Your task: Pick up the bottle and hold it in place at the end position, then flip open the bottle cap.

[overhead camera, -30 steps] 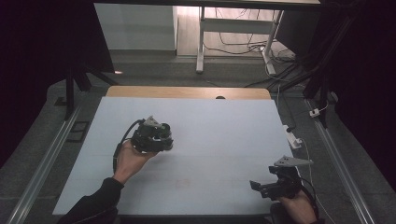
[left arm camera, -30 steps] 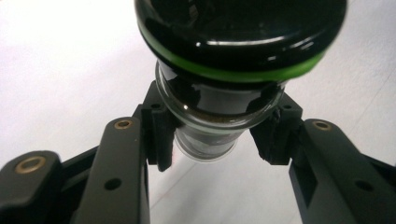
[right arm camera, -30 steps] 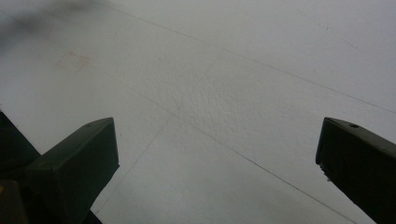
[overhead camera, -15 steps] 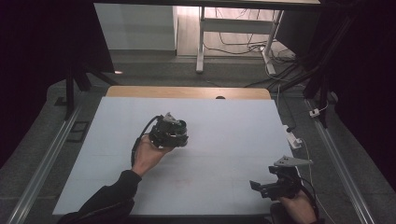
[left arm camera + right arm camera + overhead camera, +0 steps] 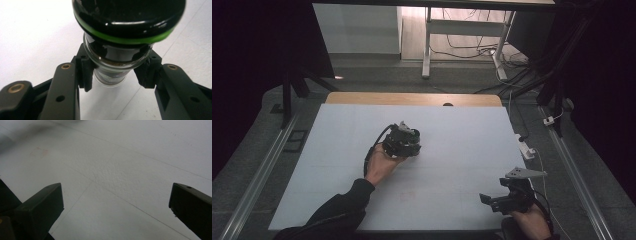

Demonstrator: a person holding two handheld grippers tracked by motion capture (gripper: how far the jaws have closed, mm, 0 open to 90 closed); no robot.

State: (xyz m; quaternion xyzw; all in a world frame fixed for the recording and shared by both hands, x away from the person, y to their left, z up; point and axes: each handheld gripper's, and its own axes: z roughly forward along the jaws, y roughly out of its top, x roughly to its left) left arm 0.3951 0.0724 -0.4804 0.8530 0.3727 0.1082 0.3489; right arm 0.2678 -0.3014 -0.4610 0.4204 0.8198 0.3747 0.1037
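Observation:
A glass jar [image 5: 113, 65] with dark contents and a black lid [image 5: 130, 15] ringed in green is clamped between the black jaws of my left gripper [image 5: 115, 75], which is shut on its glass body just below the lid. In the high view this left gripper [image 5: 403, 142] hovers over the middle of the white table [image 5: 462, 135], held by a hand in a dark sleeve; the jar is hard to pick out there. My right gripper [image 5: 493, 201] rests near the front right corner, its jaws wide open. Only bare table lies between them in the right gripper view [image 5: 116, 197].
A wooden strip [image 5: 412, 98] borders the table's far edge. A white power strip [image 5: 526, 149] with a cable lies at the right edge. Metal rails [image 5: 259, 170] run along the floor on both sides. Desk legs and loose cables [image 5: 472, 47] stand beyond the table.
The left hand has carried the gripper and jar to the right, towards the table's middle. The right gripper has stayed in place.

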